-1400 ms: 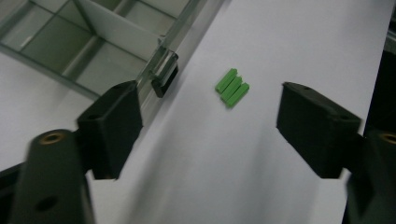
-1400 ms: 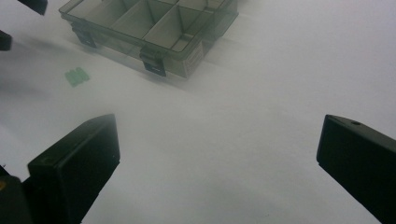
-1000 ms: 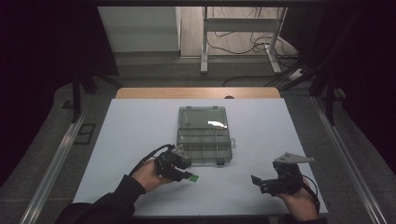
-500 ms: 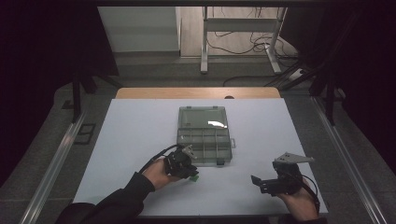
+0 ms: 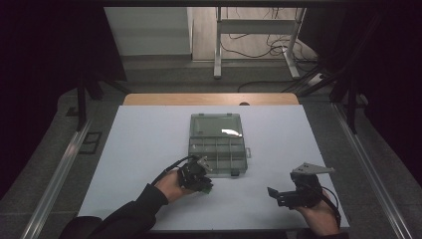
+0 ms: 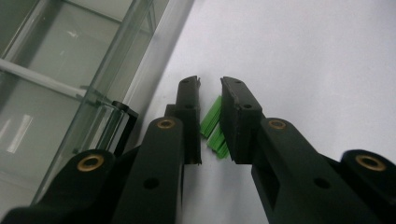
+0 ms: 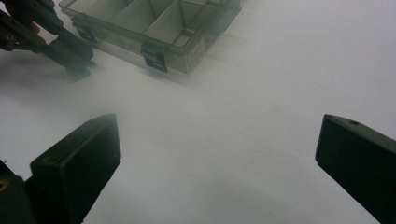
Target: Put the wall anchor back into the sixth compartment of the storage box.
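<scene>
A clear compartment box (image 5: 218,144) lies open at the middle of the white table (image 5: 149,134). My left gripper (image 5: 201,185) hovers at the box's near left corner, shut on a small green ridged piece (image 5: 205,189). In the left gripper view the green piece (image 6: 212,126) sits between the narrow-set jaws of my left gripper (image 6: 210,86), with the box wall (image 6: 70,93) just to the left. My right gripper (image 5: 272,193) stands open near the front right of the table. The right gripper view has my right gripper (image 7: 219,135) wide apart over bare table, the box (image 7: 154,23) beyond.
The box's lid (image 5: 215,124) lies flat on the far side. A latch (image 7: 154,58) hangs on the box's near wall. The left gripper (image 7: 74,60) appears at the upper left of the right gripper view. Metal rails (image 5: 59,169) run along both table sides.
My left gripper has moved right and slightly nearer the box's front left corner, carrying the green piece. The right gripper has stayed in place.
</scene>
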Tool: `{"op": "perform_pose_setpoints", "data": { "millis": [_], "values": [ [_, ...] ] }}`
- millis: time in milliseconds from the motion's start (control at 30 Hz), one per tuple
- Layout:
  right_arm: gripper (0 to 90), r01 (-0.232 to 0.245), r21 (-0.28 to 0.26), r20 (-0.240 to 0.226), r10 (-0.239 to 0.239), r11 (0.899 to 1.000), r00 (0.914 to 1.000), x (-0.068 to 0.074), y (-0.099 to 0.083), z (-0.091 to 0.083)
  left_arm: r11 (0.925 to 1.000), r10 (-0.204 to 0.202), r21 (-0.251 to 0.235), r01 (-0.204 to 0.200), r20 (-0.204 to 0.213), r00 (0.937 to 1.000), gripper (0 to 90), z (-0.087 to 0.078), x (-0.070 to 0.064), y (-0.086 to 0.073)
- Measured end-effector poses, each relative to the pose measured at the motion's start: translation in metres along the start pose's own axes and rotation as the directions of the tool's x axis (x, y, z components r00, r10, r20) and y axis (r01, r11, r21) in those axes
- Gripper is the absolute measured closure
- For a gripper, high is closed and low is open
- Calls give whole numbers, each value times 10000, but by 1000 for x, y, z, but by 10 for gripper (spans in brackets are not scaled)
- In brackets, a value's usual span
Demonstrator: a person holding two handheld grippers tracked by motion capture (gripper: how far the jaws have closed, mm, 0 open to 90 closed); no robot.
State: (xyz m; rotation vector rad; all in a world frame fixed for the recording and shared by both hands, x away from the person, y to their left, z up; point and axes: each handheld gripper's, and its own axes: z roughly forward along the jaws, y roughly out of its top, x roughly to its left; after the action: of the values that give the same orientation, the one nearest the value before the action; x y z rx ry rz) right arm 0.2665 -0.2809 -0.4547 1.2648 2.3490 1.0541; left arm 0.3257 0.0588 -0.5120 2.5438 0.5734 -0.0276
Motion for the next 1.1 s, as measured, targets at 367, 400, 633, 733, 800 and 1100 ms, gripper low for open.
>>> {"op": "perform_pose_setpoints", "data": {
  "millis": [367,400,633,733,800,1100],
  "values": [
    [2,0,18,5,0,10000,10000,0,0,0,9999,-60,139,64,-287,9996,810,2,1,-1],
    [2,-3,26,-9,3,10000,10000,0,0,0,9999,-117,124,120,-269,9996,830,2,1,-1],
    [2,-17,15,-10,17,10000,10000,0,0,0,9993,-366,-91,364,-199,9991,844,-1,3,-1],
    [2,-30,-4,-6,30,10000,10000,0,0,0,9986,-481,-234,476,-193,9987,846,-6,3,0],
    [2,-51,-13,-10,51,10000,10000,0,0,0,9980,-549,-316,543,-188,9983,846,-8,3,1],
    [2,-49,13,-24,49,10000,10000,-1,0,0,9960,-643,-625,633,-143,9978,846,-21,4,6]
  ]
}}
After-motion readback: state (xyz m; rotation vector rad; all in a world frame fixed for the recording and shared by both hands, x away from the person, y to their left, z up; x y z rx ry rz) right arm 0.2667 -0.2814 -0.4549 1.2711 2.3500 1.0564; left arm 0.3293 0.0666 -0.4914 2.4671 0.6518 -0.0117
